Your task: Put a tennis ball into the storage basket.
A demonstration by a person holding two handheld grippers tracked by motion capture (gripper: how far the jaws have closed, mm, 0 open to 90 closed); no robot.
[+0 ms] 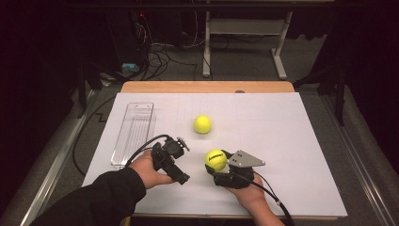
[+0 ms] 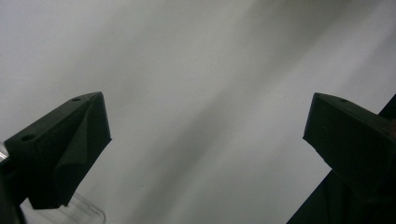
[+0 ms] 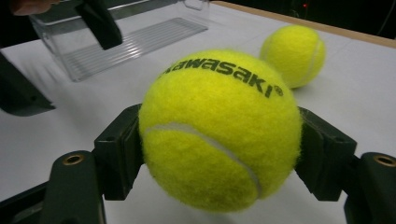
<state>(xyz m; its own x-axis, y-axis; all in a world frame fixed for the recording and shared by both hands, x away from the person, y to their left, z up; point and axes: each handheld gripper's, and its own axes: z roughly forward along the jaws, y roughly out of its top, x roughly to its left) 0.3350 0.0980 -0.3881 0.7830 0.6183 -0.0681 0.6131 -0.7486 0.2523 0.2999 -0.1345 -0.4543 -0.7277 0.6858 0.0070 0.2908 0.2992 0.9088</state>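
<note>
A dark room with tangled cables and grey table legs on the floor lies behind a wooden table covered by a white paper sheet (image 1: 282, 141). At the left of the sheet lies a long clear plastic ribbed tray (image 1: 134, 132), empty. Just right of its near end, the left gripper (image 1: 176, 162) hangs over the paper in the person's sleeved hand, its black jaws spread wide with only white sheet between them (image 2: 205, 140). Farther back, near the middle, a loose fuzzy yellow tennis ball (image 1: 202, 124) rests on the paper by itself. Nearer the person and to the right, the right gripper (image 1: 217, 165) clamps a second yellow tennis ball with black lettering (image 3: 219, 130), one jaw pressed to each side, held just above the sheet.
</note>
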